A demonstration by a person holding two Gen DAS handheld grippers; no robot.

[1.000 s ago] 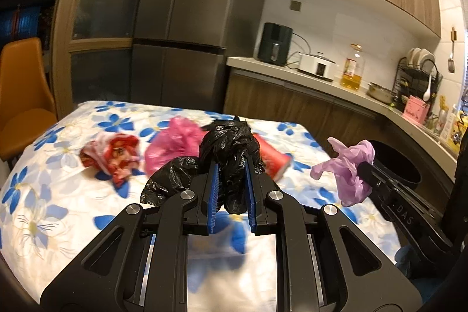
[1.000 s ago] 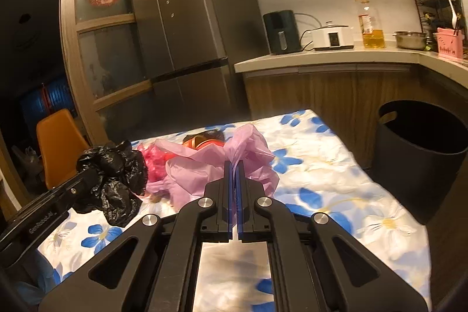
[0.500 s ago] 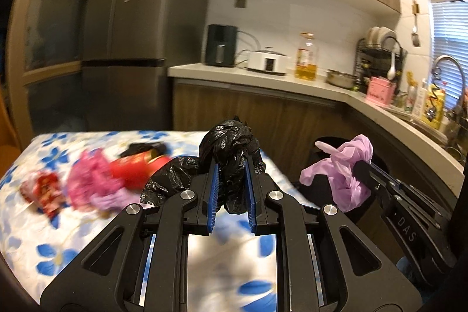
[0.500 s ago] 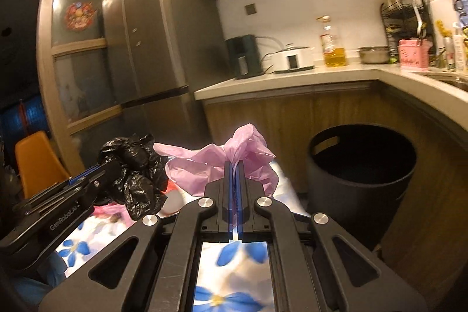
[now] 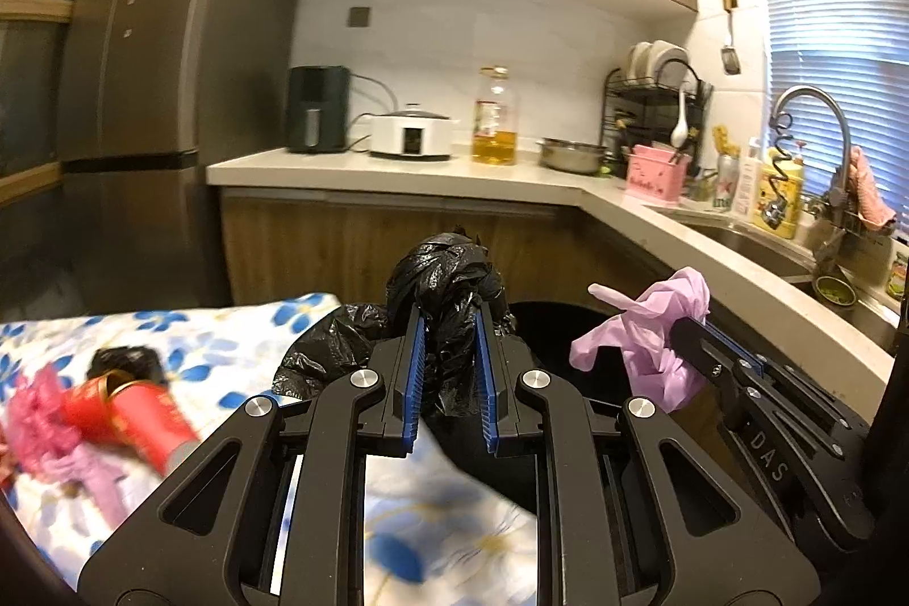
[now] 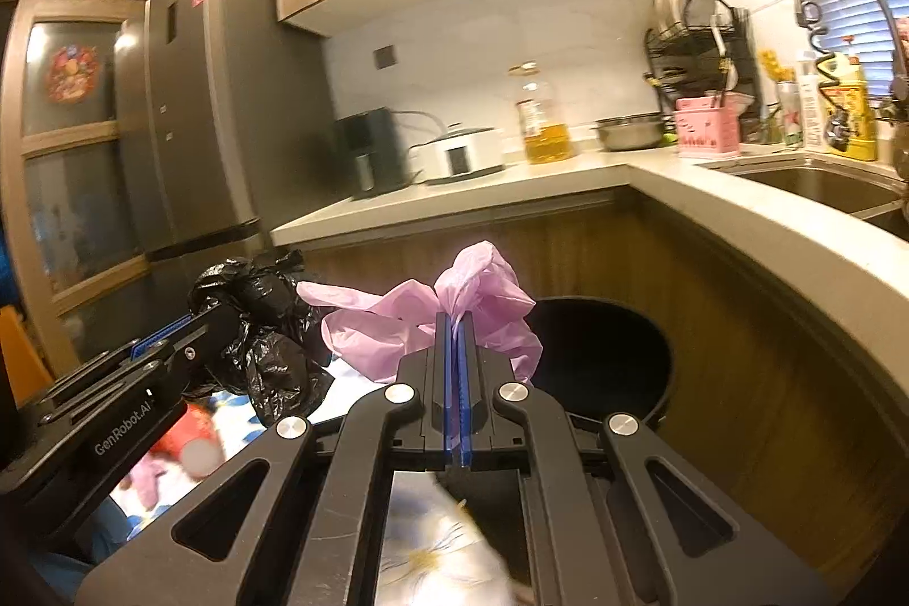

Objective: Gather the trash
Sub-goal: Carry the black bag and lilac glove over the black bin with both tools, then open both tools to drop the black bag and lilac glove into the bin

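My left gripper (image 5: 450,322) is shut on a crumpled black plastic bag (image 5: 449,282), held above the table's right end. To its right my right gripper (image 6: 454,325) is shut on a crumpled pink plastic bag (image 6: 420,316). In the right wrist view the left gripper (image 6: 219,313) with the black bag (image 6: 255,327) sits at the left. In the left wrist view the right gripper (image 5: 690,325) holds the pink bag (image 5: 653,327) over the rim of a black round bin (image 6: 608,356). The bin (image 5: 545,327) stands on the floor just past the table.
A red cup (image 5: 142,416), a pink wrapper (image 5: 34,427) and a dark item (image 5: 128,359) lie on the floral tablecloth (image 5: 238,316) at the left. A wooden counter (image 6: 767,231) curves round behind the bin, with appliances, an oil bottle (image 5: 495,117) and a sink (image 6: 824,186).
Both grippers have swung to the right with their bags, away from the table's middle toward the bin. The bin now lies right in front of them; the trash on the table has slid left.
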